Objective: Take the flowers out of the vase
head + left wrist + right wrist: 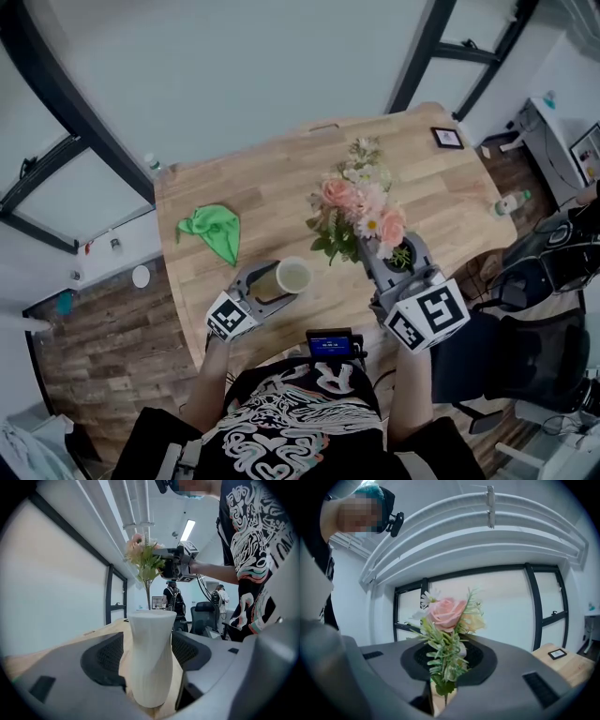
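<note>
Left tongs clasp the vase low on its body, with the dark, mesh-textured pads pressed to either side. The vase is matte white with fine ribs that twist up its wall, narrow at the waist and flaring to a round open mouth. It stands upright on the pale wooden tabletop, whose planks show a light grain.

Right tongs are closed narrowly on the stems of the flowers, pinching them just below the leaves. The bunch is out of the vase and held in the air to its right, well apart from the rim. It looks artificial: a soft pink rose at the centre, a peach bloom beside it, a white daisy, and stiff green sprigs with small toothed leaves. From the right gripper view the rose sits upright above the grey moulded jaws.

A crumpled green cloth lies on the tabletop to the left, and a small dark square frame sits near the far edge.
</note>
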Demonstrator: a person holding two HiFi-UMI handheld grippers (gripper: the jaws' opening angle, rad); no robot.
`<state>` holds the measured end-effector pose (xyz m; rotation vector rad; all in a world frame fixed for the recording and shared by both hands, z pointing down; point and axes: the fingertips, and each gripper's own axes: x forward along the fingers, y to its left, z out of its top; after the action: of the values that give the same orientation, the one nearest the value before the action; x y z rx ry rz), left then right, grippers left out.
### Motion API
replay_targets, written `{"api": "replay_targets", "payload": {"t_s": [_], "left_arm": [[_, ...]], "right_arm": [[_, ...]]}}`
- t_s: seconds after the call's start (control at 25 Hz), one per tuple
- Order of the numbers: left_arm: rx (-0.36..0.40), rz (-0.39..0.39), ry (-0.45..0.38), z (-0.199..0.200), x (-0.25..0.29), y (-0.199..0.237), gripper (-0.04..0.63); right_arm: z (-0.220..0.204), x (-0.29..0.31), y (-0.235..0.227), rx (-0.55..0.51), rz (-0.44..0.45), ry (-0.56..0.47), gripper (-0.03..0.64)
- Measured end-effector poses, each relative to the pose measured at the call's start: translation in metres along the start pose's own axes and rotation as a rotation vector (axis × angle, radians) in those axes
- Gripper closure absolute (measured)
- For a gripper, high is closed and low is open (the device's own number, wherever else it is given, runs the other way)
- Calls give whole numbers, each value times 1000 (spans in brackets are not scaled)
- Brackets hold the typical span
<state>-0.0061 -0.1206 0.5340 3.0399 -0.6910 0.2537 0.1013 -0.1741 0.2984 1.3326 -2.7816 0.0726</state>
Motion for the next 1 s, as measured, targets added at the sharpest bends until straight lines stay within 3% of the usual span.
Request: {"api": "replay_targets", "payload": {"t_s": [0.72, 1.0], "left_arm": [[-57, 15, 45, -23, -9, -5, 288], [-62, 17, 59, -23, -11, -2, 288]], "right_arm": [[-179, 35, -13, 203, 31, 346, 535], [-229, 43, -19, 305, 0, 427, 535]]}}
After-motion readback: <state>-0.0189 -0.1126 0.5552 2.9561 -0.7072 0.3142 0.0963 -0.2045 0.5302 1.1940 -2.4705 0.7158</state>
